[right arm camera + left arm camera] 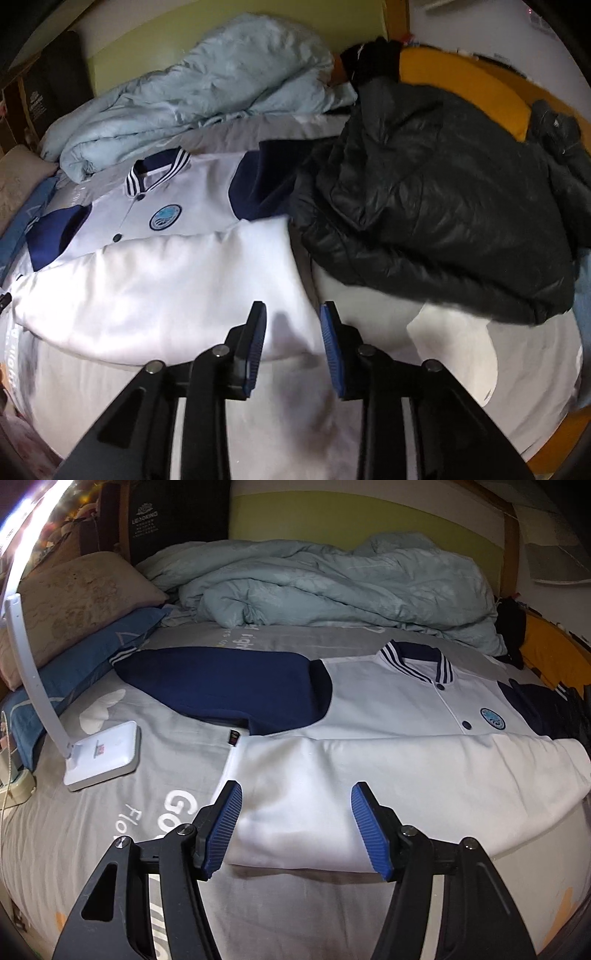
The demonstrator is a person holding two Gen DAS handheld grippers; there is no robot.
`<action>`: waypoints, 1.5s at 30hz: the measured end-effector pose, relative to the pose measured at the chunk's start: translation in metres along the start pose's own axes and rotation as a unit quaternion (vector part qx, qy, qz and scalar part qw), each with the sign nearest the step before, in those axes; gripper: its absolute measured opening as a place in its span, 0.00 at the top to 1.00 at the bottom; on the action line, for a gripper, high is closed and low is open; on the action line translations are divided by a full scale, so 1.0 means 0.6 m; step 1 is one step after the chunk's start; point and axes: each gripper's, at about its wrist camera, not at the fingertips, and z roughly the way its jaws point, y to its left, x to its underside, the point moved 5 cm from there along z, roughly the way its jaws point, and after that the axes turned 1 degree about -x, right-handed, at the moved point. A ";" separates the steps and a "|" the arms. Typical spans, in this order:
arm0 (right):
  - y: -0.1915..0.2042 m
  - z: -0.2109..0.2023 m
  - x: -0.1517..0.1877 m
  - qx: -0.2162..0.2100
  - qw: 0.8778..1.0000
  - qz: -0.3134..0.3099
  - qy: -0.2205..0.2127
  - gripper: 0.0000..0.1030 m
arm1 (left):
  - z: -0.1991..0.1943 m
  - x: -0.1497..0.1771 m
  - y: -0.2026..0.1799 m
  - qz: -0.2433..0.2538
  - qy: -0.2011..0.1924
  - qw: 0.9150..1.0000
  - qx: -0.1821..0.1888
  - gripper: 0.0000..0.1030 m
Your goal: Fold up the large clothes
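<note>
A white varsity jacket (pixel 388 709) with navy sleeves and a striped collar lies flat on the bed, its lower half folded up over the body. Its left navy sleeve (pixel 221 686) stretches out sideways. My left gripper (pixel 295 812) is open and empty, just above the folded white hem near its left corner. In the right wrist view the same jacket (pixel 166 280) fills the left. My right gripper (pixel 291 332) is open and empty over the hem's right corner. The jacket's right sleeve (pixel 258 184) runs under a black coat.
A black puffer coat (pixel 424 203) is heaped at the right. A light blue duvet (pixel 332 587) is bunched at the back. A white desk lamp (pixel 103 755) stands on the grey sheet (pixel 110 830) at the left, beside pillows (pixel 74 602).
</note>
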 end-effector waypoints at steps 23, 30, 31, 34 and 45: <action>0.145 0.068 0.010 -0.060 0.995 -0.076 0.019 0.42 | 0.064 0.027 -0.038 -0.005 0.050 0.999 -0.008 0.31; 0.142 0.130 0.027 -0.040 0.992 -0.073 0.092 0.41 | 0.118 0.028 -0.012 -0.061 0.091 0.994 0.001 0.29; 0.141 0.133 0.027 -0.036 0.992 -0.075 0.094 0.38 | 0.124 0.028 -0.016 -0.056 0.092 0.994 -0.002 0.29; 0.136 0.150 0.022 -0.019 0.991 -0.086 0.096 0.23 | 0.148 0.028 -0.016 -0.081 0.111 0.991 0.010 0.27; 0.121 0.158 0.001 -0.012 0.996 -0.037 0.080 0.17 | 0.154 0.000 -0.039 -0.019 0.072 0.997 -0.013 0.34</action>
